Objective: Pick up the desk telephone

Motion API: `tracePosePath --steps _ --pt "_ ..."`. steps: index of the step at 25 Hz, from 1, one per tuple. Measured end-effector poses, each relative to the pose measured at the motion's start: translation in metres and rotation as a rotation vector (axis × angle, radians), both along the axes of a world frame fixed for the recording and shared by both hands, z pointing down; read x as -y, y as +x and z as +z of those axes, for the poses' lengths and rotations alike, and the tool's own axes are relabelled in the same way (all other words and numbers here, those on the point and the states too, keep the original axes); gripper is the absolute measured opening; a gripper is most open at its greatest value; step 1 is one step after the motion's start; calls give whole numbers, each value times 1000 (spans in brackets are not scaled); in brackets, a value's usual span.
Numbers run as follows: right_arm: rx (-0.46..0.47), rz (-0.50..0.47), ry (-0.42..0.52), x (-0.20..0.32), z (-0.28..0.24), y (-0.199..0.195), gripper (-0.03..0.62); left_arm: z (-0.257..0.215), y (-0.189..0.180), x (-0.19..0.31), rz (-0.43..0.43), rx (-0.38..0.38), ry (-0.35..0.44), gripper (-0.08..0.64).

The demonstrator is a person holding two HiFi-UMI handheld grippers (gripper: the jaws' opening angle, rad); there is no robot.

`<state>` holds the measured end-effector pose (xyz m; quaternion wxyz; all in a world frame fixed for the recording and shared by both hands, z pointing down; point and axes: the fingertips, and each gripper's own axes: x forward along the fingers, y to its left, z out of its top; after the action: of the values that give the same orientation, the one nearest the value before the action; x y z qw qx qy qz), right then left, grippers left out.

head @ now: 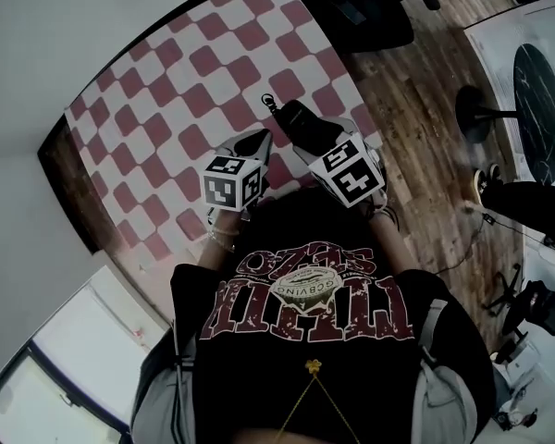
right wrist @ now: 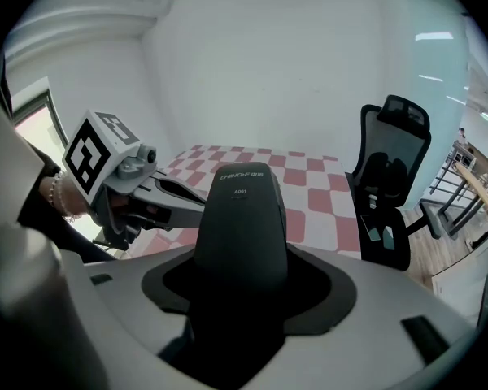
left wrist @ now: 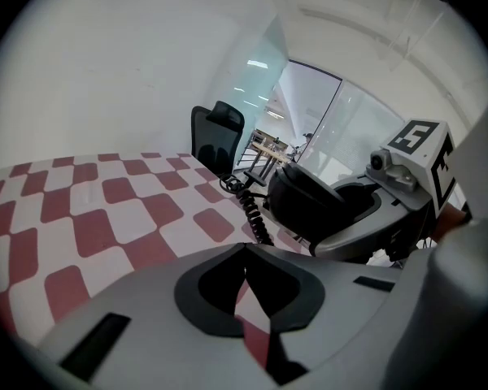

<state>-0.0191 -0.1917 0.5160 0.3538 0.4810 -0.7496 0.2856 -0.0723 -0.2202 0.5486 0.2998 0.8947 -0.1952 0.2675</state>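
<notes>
**Phone in my right tool, left tool empty**

My right tool [head: 307, 135] is clamped on the black phone [right wrist: 244, 218]. In the right gripper view its dark body fills the gap between the two jaws and sticks out past them, with a small printed label near its far end. From the head view I hold it over the near part of the bench [head: 166, 100], which has a red-and-white checked cover. The left gripper view shows a coiled cord [left wrist: 252, 214] trailing from the phone's far end towards the cloth.

My left tool [left wrist: 246, 254] sits just beside the right one, on my left. Its jaws are pressed together at the tips with nothing between them, only checked cloth showing through the slit.

A black office chair [right wrist: 390, 177] stands past the bench's far corner, on the wooden floor [head: 416, 91].
</notes>
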Motion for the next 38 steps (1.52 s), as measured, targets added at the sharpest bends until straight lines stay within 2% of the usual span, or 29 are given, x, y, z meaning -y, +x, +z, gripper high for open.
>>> tracePosePath --steps 5,14,20,24,31,38 --pt "25 13 9 0 -10 -6 278 -1 -1 0 6 5 0 8" --pt "17 22 -22 -7 -15 0 278 1 -9 -3 -39 31 -14 8" --pt "23 -9 -10 -8 -26 -8 278 2 -21 1 -82 47 1 8" --pt "8 -64 -13 -5 -30 -18 278 6 -29 5 -95 39 0 8" --pt "-18 -111 -11 -7 -47 -20 278 6 -33 7 -94 45 12 8" --pt "-15 -132 -4 -4 -56 -23 278 7 -35 12 -104 25 -7 8"
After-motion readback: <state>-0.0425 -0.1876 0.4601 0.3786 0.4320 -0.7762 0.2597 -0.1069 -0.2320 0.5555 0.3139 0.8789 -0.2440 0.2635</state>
